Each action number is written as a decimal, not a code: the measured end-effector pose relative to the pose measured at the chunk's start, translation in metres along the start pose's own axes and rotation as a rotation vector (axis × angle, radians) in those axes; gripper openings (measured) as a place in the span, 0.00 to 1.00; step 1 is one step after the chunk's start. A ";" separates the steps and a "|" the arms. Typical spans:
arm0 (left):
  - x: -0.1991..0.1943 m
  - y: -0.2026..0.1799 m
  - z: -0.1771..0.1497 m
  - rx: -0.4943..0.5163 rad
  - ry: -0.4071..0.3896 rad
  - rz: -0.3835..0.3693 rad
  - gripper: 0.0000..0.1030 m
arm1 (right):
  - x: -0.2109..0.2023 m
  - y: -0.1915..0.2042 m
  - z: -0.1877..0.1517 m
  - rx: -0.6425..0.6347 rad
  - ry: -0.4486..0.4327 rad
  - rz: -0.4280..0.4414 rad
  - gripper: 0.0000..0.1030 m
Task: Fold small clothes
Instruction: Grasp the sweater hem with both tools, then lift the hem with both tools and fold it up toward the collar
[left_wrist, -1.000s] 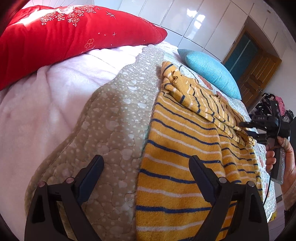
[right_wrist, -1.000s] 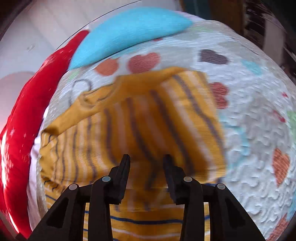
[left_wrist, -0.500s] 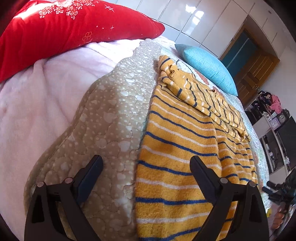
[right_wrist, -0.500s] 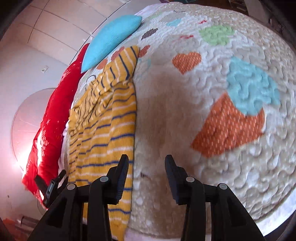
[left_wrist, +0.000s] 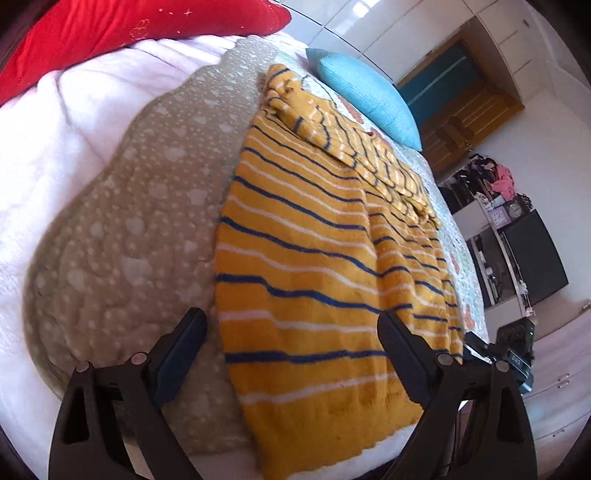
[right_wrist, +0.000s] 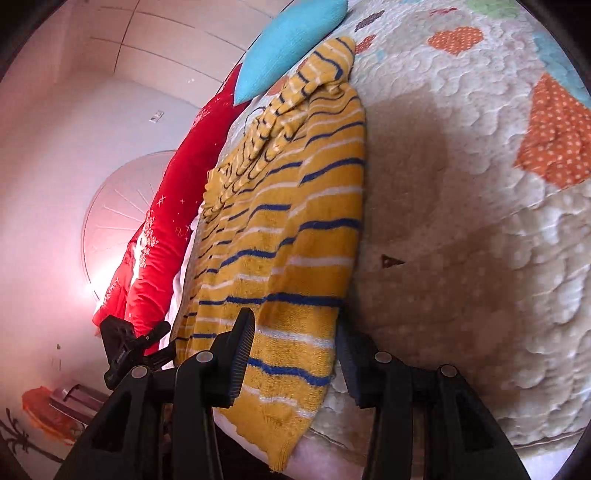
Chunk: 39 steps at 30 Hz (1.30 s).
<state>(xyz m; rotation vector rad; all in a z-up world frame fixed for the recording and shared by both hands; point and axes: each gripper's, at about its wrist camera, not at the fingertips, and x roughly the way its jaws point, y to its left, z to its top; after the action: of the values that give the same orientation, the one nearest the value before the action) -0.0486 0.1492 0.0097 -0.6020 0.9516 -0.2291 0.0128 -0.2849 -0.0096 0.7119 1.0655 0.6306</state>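
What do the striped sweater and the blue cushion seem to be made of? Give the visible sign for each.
Striped sweater: probably soft knitted yarn, matte, judging by its fuzzy surface and ribbed hem. Blue cushion: apparently a knitted or crocheted cover, matte, with a fine bumpy texture; the fibre cannot be told.

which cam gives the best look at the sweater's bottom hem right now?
Right wrist. The striped sweater's hem hangs over the bed edge between the open right tongs, close and sharp. Left wrist shows the hem too, under the open left tongs, but softer, with the far corner hidden behind a finger.
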 end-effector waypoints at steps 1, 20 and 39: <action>0.000 -0.003 -0.005 0.008 0.003 -0.025 0.90 | 0.005 0.004 -0.003 -0.002 0.004 0.017 0.47; 0.004 0.003 -0.027 -0.197 0.025 0.000 0.08 | 0.044 0.031 -0.041 -0.038 0.014 0.047 0.12; -0.055 -0.025 -0.106 -0.165 0.032 0.023 0.07 | -0.035 0.001 -0.117 -0.017 0.110 0.092 0.11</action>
<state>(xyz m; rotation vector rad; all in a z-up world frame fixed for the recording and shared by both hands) -0.1645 0.1126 0.0167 -0.7398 1.0141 -0.1411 -0.1081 -0.2862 -0.0258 0.7210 1.1315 0.7644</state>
